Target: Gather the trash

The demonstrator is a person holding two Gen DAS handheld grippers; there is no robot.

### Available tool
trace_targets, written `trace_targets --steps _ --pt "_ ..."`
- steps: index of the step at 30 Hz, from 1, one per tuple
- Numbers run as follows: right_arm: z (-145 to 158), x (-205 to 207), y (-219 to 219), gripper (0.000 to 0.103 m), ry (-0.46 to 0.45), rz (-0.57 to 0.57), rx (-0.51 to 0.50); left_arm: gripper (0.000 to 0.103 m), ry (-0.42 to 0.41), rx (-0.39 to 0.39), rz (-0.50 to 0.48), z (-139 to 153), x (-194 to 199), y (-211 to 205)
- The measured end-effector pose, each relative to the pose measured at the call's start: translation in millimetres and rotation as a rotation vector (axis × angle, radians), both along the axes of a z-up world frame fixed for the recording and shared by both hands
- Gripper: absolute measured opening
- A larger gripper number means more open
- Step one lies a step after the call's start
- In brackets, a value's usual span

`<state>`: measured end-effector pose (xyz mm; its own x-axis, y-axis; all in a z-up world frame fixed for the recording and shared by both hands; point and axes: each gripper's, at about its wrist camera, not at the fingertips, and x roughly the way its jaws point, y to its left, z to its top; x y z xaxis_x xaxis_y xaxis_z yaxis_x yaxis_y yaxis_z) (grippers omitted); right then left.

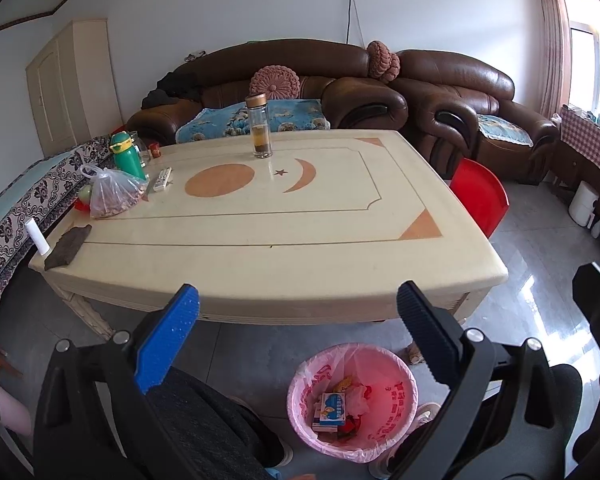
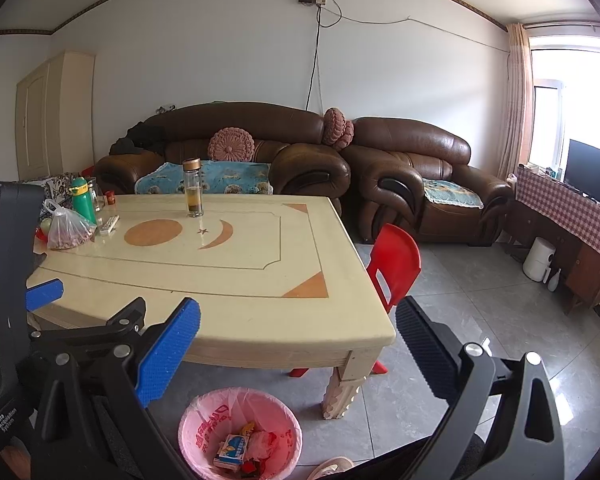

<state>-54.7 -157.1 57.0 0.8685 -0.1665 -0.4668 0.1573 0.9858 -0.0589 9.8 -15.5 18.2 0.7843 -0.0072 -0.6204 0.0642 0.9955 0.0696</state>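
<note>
Home living room. Brown leather sofa (image 2: 228, 152) and matching brown leather armchair (image 2: 424, 184) are standing along the far white wall, round pink knitted cushions (image 2: 231, 146) lying on them. A cream stone-topped table (image 2: 260, 276) is occupying the middle; a curtained window (image 2: 560, 92) is letting in daylight at right.
</note>
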Motion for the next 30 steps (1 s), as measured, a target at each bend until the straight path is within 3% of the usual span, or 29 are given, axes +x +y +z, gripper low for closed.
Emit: trace_targets --steps 22,30 --pt "-4.5 3.5 -2.3 0.096 0.007 -0.010 0.005 0.097 -0.027 -0.008 0.001 1.5 -4.4 3.6" --pt "-4.4 2.7 -2.7 0.096 0.008 -0.007 0.007 0.097 0.008 -0.017 0.012 0.0 1.0 7.4"
